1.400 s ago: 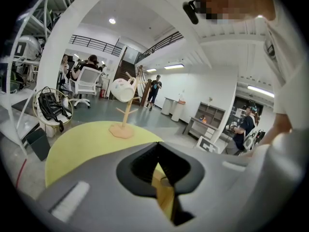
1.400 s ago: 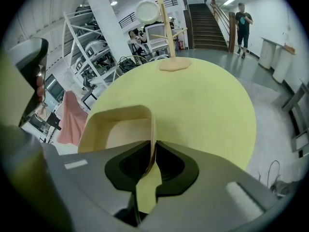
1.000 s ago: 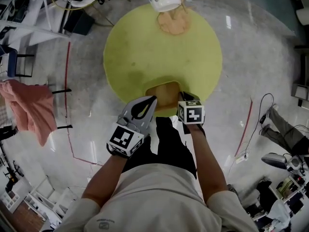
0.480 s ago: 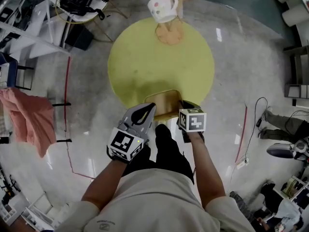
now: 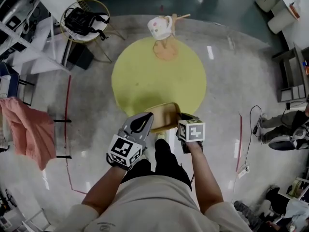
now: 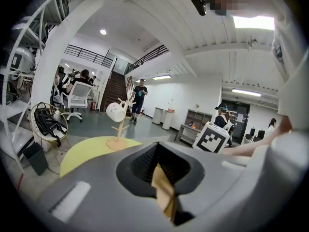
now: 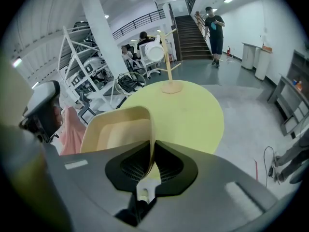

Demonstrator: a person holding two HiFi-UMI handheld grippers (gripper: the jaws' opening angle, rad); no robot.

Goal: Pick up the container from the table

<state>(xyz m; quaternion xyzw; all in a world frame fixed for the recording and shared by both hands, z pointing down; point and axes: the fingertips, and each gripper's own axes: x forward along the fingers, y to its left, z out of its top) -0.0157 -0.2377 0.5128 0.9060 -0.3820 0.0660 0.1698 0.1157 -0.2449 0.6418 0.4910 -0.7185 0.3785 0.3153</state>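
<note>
A beige plastic container (image 5: 163, 116) hangs in the air below me, held by its two side rims over the near edge of the round yellow table (image 5: 159, 76). My left gripper (image 5: 146, 121) is shut on its left rim, and a thin tan edge of the container (image 6: 163, 192) shows between the jaws of that gripper (image 6: 161, 173). My right gripper (image 5: 184, 119) is shut on the right rim. In the right gripper view the open container (image 7: 119, 132) lies to the left, its wall pinched in this gripper (image 7: 151, 162).
A wooden mug tree with a white mug (image 5: 161, 28) stands at the table's far edge. A wire basket holding a black bag (image 5: 84, 18) sits beyond on the left, with a pink cloth (image 5: 29, 129) on a rack. Cables (image 5: 256, 124) trail on the floor to the right.
The table looks smaller and lower than a second ago. The container, gripped at both sides, has come up with the grippers and sits farther above the tabletop.
</note>
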